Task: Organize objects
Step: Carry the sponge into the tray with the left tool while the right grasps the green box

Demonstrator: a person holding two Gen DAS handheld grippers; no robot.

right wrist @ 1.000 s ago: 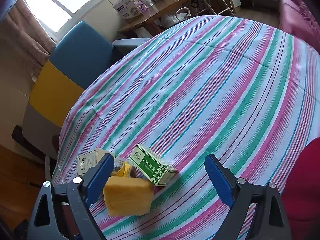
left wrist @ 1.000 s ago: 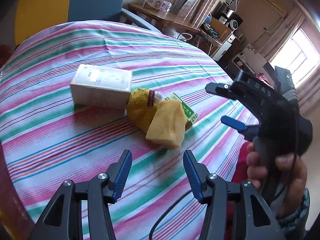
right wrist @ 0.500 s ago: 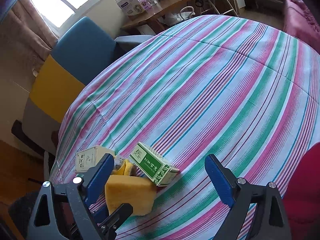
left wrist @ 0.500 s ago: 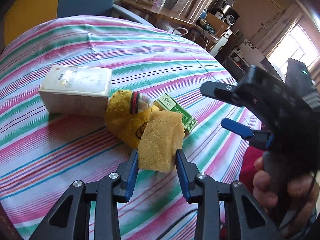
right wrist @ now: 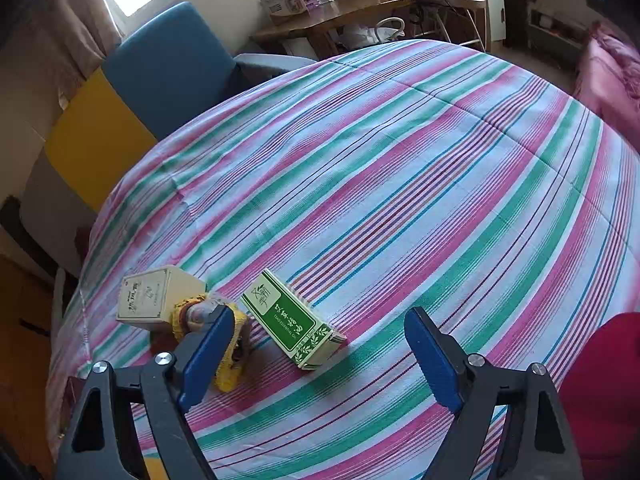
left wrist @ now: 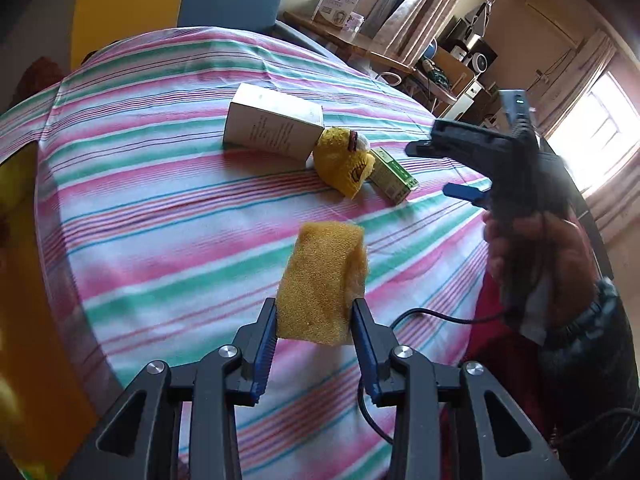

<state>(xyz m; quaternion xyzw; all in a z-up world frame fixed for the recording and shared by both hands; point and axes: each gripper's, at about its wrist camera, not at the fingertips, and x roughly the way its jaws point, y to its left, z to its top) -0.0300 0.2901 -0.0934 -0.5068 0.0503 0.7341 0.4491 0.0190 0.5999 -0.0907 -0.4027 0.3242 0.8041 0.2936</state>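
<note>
So we grip the yellow foam sponge point(left wrist: 322, 280) in our left hand-held gripper point(left wrist: 316, 336), lifted off the striped surface point(left wrist: 160, 208); our right hand-held gripper point(right wrist: 316, 360), empty, is closing; the boxes and toy remain unsorted.

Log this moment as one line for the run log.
left gripper: shut on sponge, lifted | right gripper: jaws closing, empty, above green box | white box, plush: on table
</note>
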